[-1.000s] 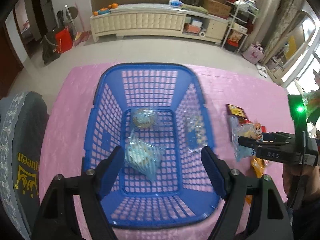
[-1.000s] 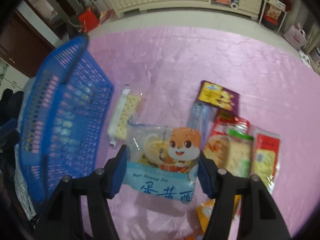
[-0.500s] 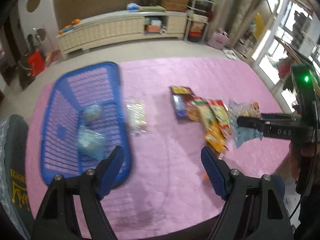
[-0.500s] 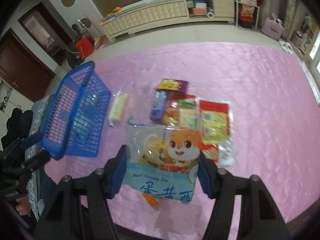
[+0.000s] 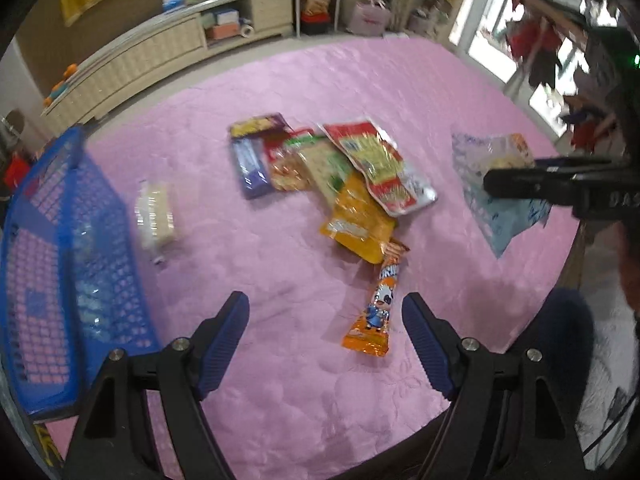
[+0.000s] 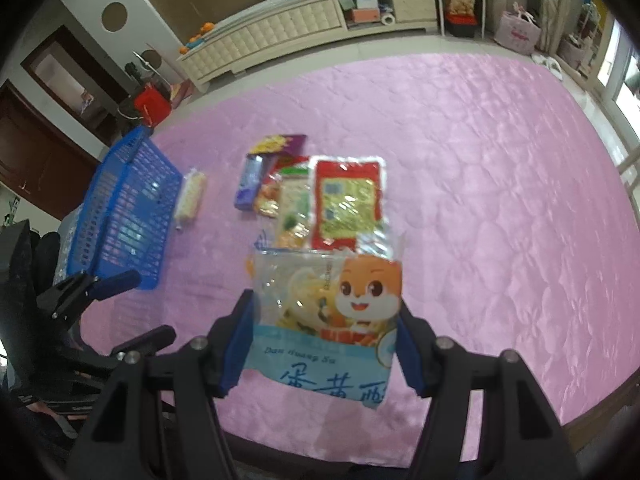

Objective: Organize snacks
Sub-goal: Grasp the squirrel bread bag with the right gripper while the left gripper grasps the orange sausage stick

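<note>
- Holding clear packets behind its mesh wall: blue plastic lattice basket (image 5: 60, 248), contents blurred.
- Right gripper (image 6: 326, 344) clamps pale-blue squirrel-printed snack bag (image 6: 332, 312).
- Left gripper (image 5: 326, 336) spread wide, empty.

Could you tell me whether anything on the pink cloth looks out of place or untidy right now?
Yes: the snack packets lie in a loose, overlapping heap, tilted at different angles. A cracker pack sits alone beside the blue basket rather than in it. Nothing looks spilled or torn. The right gripper holds a bag off the cloth.
</note>
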`<action>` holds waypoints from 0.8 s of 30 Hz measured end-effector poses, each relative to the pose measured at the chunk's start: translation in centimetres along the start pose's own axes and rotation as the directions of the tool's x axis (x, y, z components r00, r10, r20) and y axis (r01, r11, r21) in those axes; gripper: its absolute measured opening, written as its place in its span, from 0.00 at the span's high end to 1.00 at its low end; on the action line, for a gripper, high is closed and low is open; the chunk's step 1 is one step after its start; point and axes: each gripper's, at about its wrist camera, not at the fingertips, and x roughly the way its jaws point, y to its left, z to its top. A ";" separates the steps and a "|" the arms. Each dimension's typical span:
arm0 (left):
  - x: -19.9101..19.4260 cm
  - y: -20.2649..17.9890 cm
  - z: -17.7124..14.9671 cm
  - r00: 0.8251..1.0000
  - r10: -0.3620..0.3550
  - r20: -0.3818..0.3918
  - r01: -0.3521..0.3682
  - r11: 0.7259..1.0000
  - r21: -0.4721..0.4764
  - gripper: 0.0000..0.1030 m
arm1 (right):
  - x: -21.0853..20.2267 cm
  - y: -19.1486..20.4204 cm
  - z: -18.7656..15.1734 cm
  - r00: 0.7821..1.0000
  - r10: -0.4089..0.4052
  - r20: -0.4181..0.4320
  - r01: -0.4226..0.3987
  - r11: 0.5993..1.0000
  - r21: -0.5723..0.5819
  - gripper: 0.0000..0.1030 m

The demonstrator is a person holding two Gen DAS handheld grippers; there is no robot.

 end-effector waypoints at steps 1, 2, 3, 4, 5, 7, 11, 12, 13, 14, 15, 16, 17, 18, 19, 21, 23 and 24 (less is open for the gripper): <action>0.7 -0.5 0.1 1.000 0.001 -0.015 -0.001 1.000 0.014 0.25 | 0.4 -0.7 -0.2 1.000 0.004 -0.009 -0.004 1.000 0.011 0.34; 1.3 -0.8 0.0 1.000 -0.002 -0.027 0.003 1.000 0.022 0.25 | 0.7 -1.3 -0.4 1.000 0.011 -0.016 -0.011 1.000 0.021 0.34; 1.8 -1.1 0.0 0.999 -0.007 -0.039 0.009 1.000 0.027 0.25 | 0.9 -1.7 -0.5 1.000 0.016 -0.021 -0.015 0.999 0.029 0.34; 2.4 -1.4 0.0 0.998 -0.013 -0.054 0.015 0.999 0.032 0.25 | 1.2 -2.2 -0.7 0.999 0.021 -0.026 -0.020 0.999 0.038 0.34; 3.1 -1.6 0.0 0.997 -0.018 -0.070 0.020 0.999 0.034 0.25 | 1.5 -2.7 -0.8 0.999 0.027 -0.028 -0.026 0.999 0.047 0.34; 4.5 -2.0 0.2 0.995 -0.016 -0.097 0.020 0.999 0.041 0.25 | 2.0 -3.5 -0.9 0.999 0.033 -0.032 -0.031 0.998 0.060 0.34; 6.4 -2.7 0.6 0.991 -0.026 -0.130 0.033 0.998 0.054 0.25 | 2.8 -4.6 -1.1 0.998 0.044 -0.038 -0.041 0.996 0.073 0.34; 6.7 -2.7 0.6 0.990 -0.030 -0.136 0.038 0.998 0.054 0.25 | 2.9 -4.7 -1.2 0.998 0.048 -0.040 -0.045 0.996 0.076 0.34; 7.0 -2.8 0.7 0.989 -0.041 -0.143 0.049 0.997 0.054 0.26 | 3.1 -4.9 -1.3 0.998 0.052 -0.042 -0.049 0.996 0.078 0.34; 7.3 -3.0 0.7 0.987 -0.056 -0.151 0.065 0.996 0.057 0.30 | 3.1 -5.0 -1.4 0.998 0.055 -0.043 -0.052 0.996 0.079 0.34; 7.6 -3.2 0.7 0.986 -0.065 -0.157 0.075 0.995 0.058 0.33 | 3.2 -5.1 -1.5 0.997 0.063 -0.042 -0.060 0.995 0.080 0.34; 7.8 -3.4 0.7 0.983 -0.076 -0.167 0.087 0.994 0.059 0.41 | 3.2 -5.2 -1.6 0.997 0.072 -0.040 -0.068 0.994 0.080 0.34; 8.1 -3.5 0.6 0.981 -0.084 -0.177 0.096 0.994 0.059 0.50 | 3.2 -5.3 -1.6 0.996 0.078 -0.036 -0.075 0.994 0.082 0.34; 8.3 -3.7 0.5 0.979 -0.088 -0.186 0.101 0.993 0.061 0.54 | 3.2 -5.4 -1.7 0.996 0.083 -0.033 -0.080 0.993 0.084 0.34; 8.6 -4.0 0.3 0.977 -0.084 -0.194 0.099 0.993 0.067 0.62 | 3.2 -5.5 -1.7 0.996 0.086 -0.034 -0.083 0.993 0.085 0.34; 9.0 -4.2 0.1 0.976 -0.077 -0.203 0.093 0.993 0.072 0.72 | 3.1 -5.5 -1.8 0.996 0.087 -0.032 -0.084 0.993 0.088 0.34; 8.9 -4.3 -0.1 0.978 -0.081 -0.192 0.095 0.994 0.063 0.82 | 2.8 -5.4 -1.9 0.996 0.087 -0.027 -0.084 0.993 0.086 0.34; 8.8 -4.2 -0.2 0.977 -0.092 -0.192 0.104 0.993 0.053 0.82 | 2.7 -5.3 -1.9 0.996 0.088 -0.023 -0.085 0.993 0.085 0.34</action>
